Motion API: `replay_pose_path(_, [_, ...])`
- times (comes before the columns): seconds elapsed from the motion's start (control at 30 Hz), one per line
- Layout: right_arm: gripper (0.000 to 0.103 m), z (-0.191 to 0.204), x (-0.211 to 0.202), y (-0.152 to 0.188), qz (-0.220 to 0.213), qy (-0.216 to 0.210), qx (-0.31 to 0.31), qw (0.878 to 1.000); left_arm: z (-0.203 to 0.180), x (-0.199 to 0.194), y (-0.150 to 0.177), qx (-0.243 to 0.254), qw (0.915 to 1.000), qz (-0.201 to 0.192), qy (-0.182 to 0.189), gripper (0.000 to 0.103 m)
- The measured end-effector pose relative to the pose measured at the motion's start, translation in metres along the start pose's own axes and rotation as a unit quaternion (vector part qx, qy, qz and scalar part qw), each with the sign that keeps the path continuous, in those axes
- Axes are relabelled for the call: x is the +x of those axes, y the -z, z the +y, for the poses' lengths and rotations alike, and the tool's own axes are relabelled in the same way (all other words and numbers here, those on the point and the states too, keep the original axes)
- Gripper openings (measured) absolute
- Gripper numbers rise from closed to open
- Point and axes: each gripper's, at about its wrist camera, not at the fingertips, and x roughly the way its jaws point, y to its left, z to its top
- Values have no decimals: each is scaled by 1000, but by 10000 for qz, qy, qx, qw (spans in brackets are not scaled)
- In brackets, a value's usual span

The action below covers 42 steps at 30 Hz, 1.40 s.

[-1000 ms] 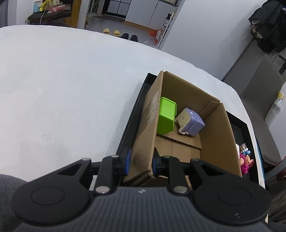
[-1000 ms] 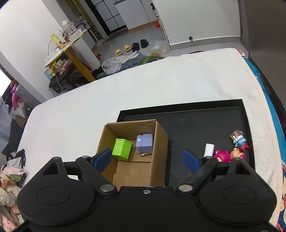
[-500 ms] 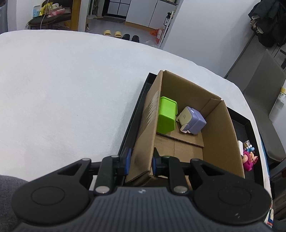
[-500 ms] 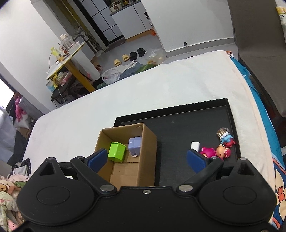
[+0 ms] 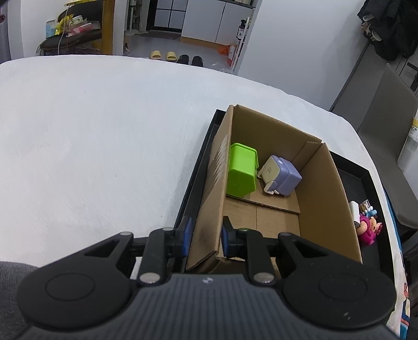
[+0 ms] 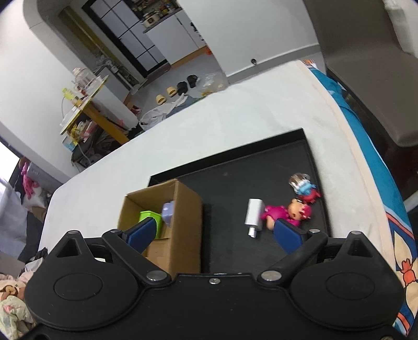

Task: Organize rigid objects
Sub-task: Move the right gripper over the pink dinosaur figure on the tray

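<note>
Left gripper point(image 5: 203, 236) clamps near wall of cardboard box point(image 5: 324, 188) at tray's point(image 6: 317, 167) left end. Right gripper point(image 6: 214, 232), jaws just opened wide and empty, has swung toward white charger point(image 6: 254, 215) and pink figurine point(image 6: 287, 213): next pick likely.

Both wrist views look down, sharing the cardboard box point(image 5: 308, 183).

Lived-in home, judging by slippers point(image 6: 165, 95) and shoes point(image 6: 186, 84) paired on the floor far ahead of the hand-held gripper. Also white kitchen cabinets point(image 5: 209, 21), a cluttered yellow shelf point(image 6: 83, 109) off left, dark coats point(image 5: 386, 26) hanging upper right.
</note>
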Motion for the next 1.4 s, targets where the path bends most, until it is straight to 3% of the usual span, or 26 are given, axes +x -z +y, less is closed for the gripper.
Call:
replay_pose_path(0.67, [97, -52, 13, 9, 197, 159, 1148, 9931, 1, 1, 1, 64, 9999, 47, 151, 18])
replay_pose_path(1.03, [96, -49, 50, 17, 218, 596, 916, 9938, 6, 0, 0, 5, 9996, 65, 263, 17])
replay_pose_path(1.4, [84, -52, 92, 19, 331, 1073, 680, 9913, 10, 2, 0, -6, 9994, 98, 335, 16])
